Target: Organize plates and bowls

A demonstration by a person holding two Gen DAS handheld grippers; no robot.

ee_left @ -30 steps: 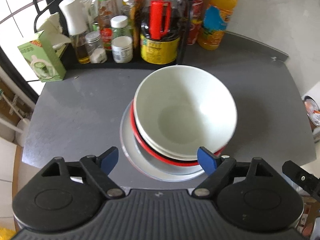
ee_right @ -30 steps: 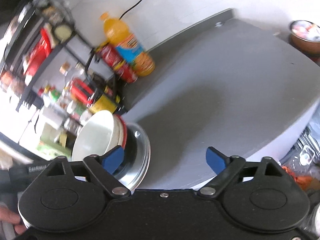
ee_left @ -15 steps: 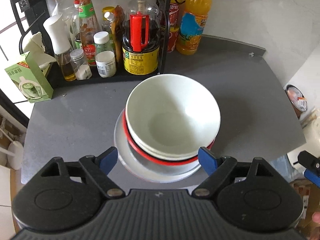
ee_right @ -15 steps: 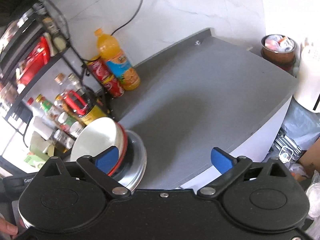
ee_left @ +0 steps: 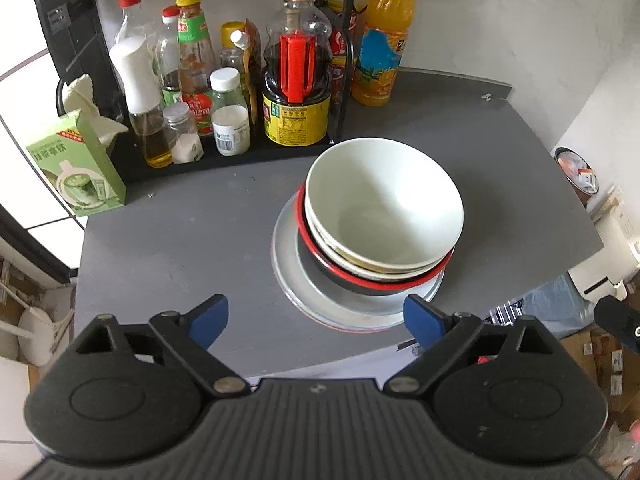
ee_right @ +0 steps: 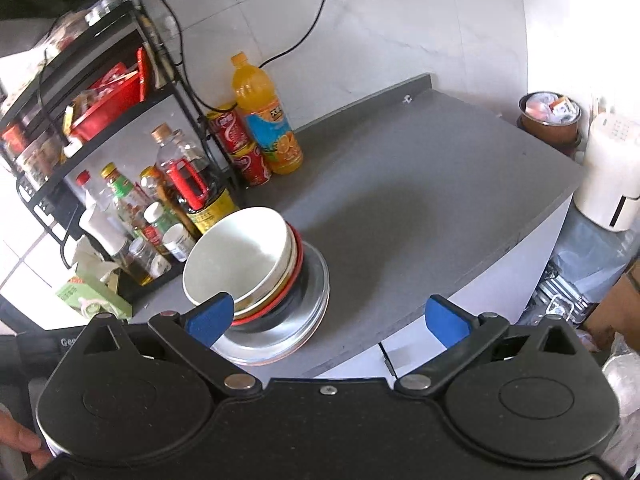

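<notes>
A white bowl tops a stack of bowls, the lowest black with a red rim, standing on silver plates on the grey table. My left gripper is open and empty, hovering near the table's front edge, just short of the stack. In the right wrist view the same white bowl and plates sit at the left. My right gripper is open and empty, held above and off the table's front edge.
A black rack of sauce bottles stands at the back left, with an orange juice bottle, red cans and a green box. A white appliance and a small bowl sit beyond the table's right edge.
Both grippers have pulled back and up from the stack, which now looks smaller and farther. The bowls and plates have not moved. Both stay open.
</notes>
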